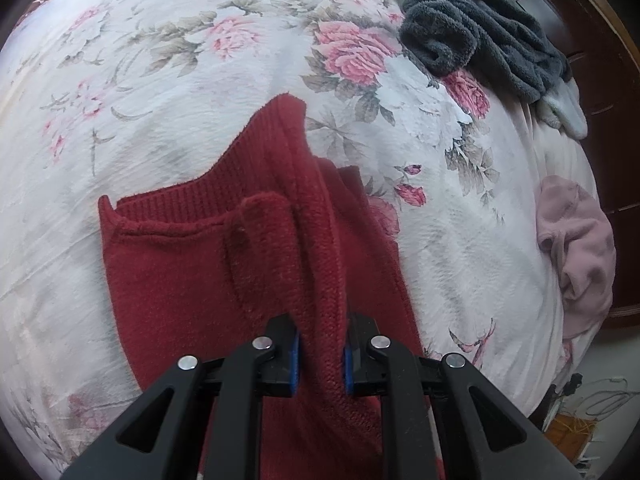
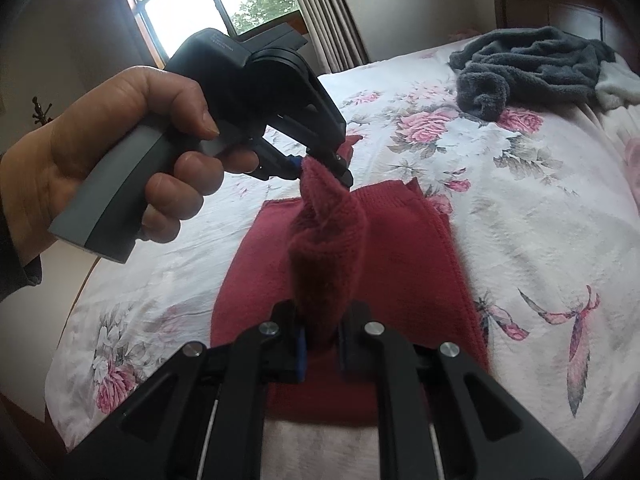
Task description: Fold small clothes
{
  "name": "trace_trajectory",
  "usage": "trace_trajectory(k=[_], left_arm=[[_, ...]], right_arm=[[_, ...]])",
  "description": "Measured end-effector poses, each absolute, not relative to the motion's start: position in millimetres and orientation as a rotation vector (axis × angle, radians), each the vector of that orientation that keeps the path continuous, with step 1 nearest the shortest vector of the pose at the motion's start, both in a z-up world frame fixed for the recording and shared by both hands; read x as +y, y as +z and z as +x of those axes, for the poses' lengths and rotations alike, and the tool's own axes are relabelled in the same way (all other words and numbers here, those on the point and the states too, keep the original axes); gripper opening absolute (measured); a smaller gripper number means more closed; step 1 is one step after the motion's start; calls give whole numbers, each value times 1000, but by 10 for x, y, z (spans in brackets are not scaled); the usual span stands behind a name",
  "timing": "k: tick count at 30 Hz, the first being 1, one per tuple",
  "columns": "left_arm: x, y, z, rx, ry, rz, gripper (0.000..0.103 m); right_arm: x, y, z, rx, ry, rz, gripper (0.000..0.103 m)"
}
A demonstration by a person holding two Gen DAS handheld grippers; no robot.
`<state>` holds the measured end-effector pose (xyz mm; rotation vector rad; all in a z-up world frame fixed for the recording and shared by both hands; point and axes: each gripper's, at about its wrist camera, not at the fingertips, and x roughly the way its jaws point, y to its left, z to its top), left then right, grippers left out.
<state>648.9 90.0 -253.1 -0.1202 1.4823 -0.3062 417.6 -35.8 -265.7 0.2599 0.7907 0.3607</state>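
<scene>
Red knit garment [image 1: 192, 280] lies on the floral bedspread [image 1: 180, 80], one fold lifted off it. Left gripper [image 1: 320, 356] is clamped on that raised fold; right gripper [image 2: 322, 346] pinches the same ridge at its other end. Grey fleece pile [image 1: 472, 28] and pink garment [image 1: 576, 248] sit well apart, near the bed edge.
</scene>
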Motion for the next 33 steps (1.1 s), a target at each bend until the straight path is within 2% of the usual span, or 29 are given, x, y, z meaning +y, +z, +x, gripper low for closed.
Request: trace_trajectory(k=[10,24,28,31,33], left_arm=[[723,-2651,6509,1491,-314,-103,15],[500,-2906,6458,1491,-288,-34,15],[418,-2984,6416,1481,-278,-10,16],[382,-2998,6385,1460,-291,-20,25],[379,-2985,6365,1455,-346,-62,50]], right_arm=[[-481,-2737,4204,812,341,276,9],[-670,-2955,4300,950,425,271,10],[-909,-3117,4319,994,508,362,10],[-1044,-3240,4349,1012,558,464,14],[-1108,-3321,4370,1025,562,510,21]])
